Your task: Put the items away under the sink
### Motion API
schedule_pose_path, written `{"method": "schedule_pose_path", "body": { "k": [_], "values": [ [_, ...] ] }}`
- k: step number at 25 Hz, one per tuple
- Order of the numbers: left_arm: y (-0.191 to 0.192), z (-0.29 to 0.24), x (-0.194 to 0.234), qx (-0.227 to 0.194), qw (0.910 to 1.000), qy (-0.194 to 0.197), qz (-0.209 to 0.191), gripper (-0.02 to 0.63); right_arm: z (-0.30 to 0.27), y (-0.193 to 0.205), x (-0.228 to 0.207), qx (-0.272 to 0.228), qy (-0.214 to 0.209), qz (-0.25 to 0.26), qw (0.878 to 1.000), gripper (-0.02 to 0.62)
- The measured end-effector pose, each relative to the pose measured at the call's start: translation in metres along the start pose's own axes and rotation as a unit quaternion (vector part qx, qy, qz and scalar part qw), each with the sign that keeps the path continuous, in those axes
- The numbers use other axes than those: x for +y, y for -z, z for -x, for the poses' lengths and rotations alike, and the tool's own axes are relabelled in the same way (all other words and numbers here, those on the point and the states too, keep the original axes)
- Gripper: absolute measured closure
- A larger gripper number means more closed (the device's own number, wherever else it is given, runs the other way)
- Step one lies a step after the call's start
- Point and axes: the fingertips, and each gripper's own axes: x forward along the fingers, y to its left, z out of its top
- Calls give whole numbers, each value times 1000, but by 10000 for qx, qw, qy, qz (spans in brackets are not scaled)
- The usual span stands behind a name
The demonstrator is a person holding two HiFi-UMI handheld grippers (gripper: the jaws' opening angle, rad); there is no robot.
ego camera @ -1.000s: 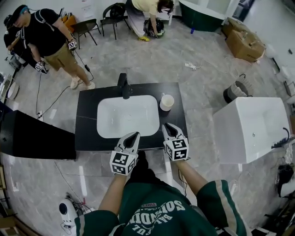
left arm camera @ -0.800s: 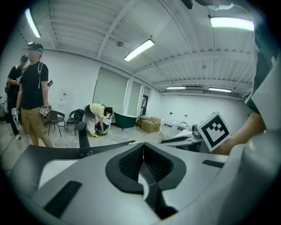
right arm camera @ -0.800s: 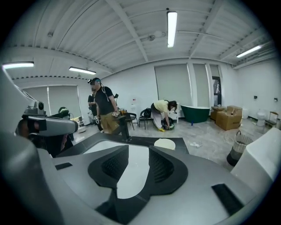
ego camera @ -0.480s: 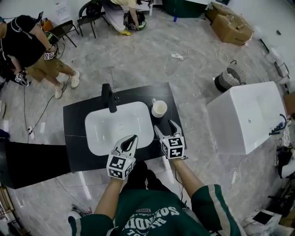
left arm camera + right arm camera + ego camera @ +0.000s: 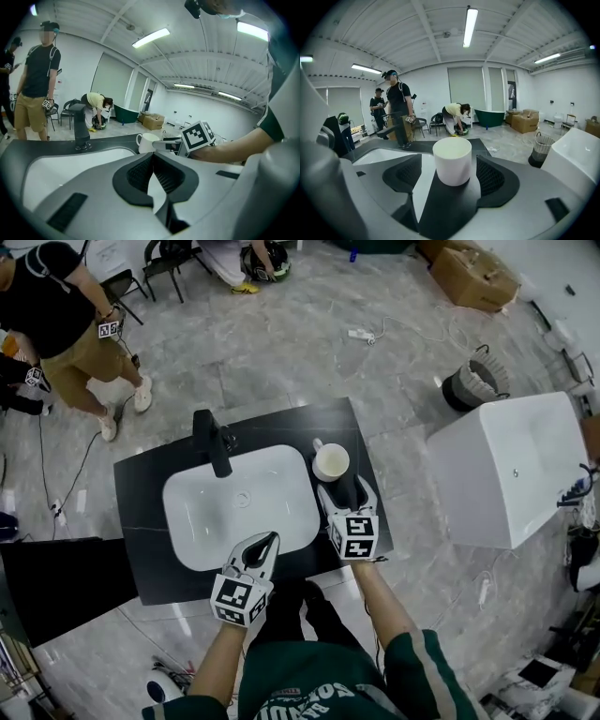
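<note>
A white mug [image 5: 330,463] [image 5: 452,161] stands on the black countertop [image 5: 141,521], to the right of the white basin [image 5: 239,507]. My right gripper [image 5: 343,488] [image 5: 452,171] has just been opening its jaws. They now stand wide on either side of the mug, and the pads are clear of its wall. My left gripper [image 5: 271,539] [image 5: 153,157] hovers at the basin's near rim with its jaws shut on nothing. In the left gripper view the mug [image 5: 147,142] shows beyond the basin, with the right gripper [image 5: 164,146] beside it.
A black faucet [image 5: 211,442] rises at the basin's far side. A white block-shaped fixture [image 5: 511,470] stands to the right, with a dark bin [image 5: 473,385] behind it. A black panel [image 5: 56,582] lies at the left. People [image 5: 66,324] stand at the far left.
Both grippers have come forward and down toward the counter. The right gripper's jaws have gone from shut to wide open and now flank the mug.
</note>
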Motion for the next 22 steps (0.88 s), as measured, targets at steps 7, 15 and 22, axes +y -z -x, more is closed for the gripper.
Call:
{"method": "schedule_pose_path", "body": {
  "k": [7,15,22],
  "values": [
    [8,-7,16,-58,9999,-101,115,595,-27,13,-5,-156,-3,84,9998,253],
    [21,-10,16,58,9996,-40,286,595,-43,10,-7,-221,67,94,9997,250],
    [25,-9,17,91,9993,-42,353,595,-53,4,-9,-260,41,166,9995,250]
  ]
}}
